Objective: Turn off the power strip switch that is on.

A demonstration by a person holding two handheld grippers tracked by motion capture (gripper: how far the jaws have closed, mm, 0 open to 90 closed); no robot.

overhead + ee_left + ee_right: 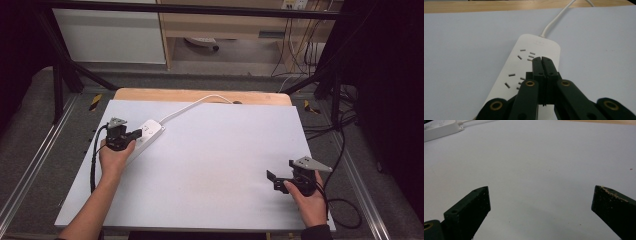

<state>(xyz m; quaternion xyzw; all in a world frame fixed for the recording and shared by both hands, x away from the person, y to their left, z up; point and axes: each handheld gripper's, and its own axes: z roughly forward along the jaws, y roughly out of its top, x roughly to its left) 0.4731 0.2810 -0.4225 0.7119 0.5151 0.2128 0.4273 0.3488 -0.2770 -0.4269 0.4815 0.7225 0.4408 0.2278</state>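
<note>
A white power strip lies at the left of the white board, its white cable running off toward the far edge. My left gripper is over the strip's near half. In the left gripper view its jaws are pressed together, tips just above the strip's top face beside a set of socket slots, with nothing held between them. My right gripper rests low over the bare board at the near right, pointing left. It stands wide open and empty, the power strip far off at the top left.
The white board covers a wooden table whose far edge shows. Black frame bars and loose cables surround it; a black cable trails from each gripper. Metal rails run along both sides.
</note>
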